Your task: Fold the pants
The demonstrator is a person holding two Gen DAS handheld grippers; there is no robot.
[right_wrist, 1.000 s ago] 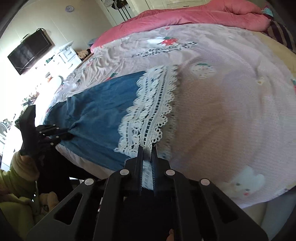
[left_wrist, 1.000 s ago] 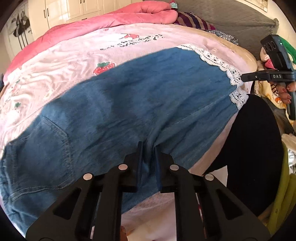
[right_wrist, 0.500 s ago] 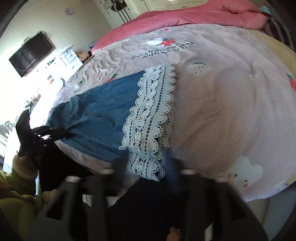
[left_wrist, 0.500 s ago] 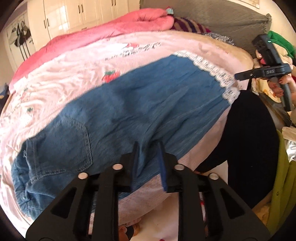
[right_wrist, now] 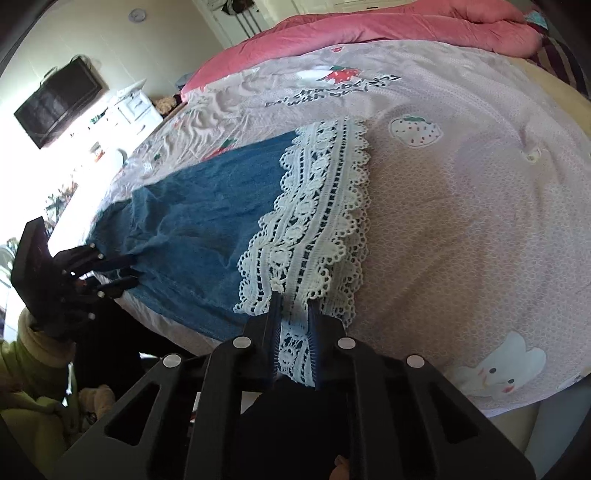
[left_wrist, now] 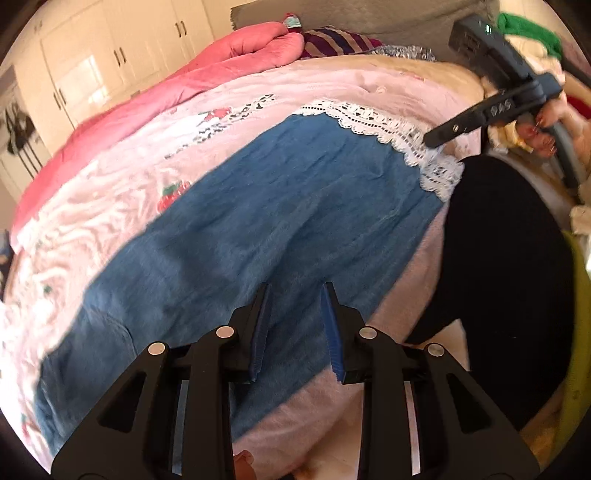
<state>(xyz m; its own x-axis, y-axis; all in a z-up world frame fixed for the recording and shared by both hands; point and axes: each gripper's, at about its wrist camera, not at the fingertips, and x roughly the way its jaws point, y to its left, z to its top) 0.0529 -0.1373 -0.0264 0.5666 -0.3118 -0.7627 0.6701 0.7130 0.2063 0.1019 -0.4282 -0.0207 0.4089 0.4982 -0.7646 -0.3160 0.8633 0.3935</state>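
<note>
Since a second ago: my left gripper (left_wrist: 295,325) let go, fingers now spread over the pants (left_wrist: 258,221) flat on the bed (right_wrist: 461,184); right gripper (right_wrist: 293,332) reopened, re-pinched the lace hem (right_wrist: 314,221) | Advice: regrip the near edge, lift both together | Unclear: waistband cut off.

A bed with strawberry-print sheet (right_wrist: 461,192) and pink duvet (right_wrist: 388,29) lies ahead. Cream wardrobe doors (left_wrist: 110,55) stand beyond; a wall-mounted television (right_wrist: 59,105) hangs far left.
</note>
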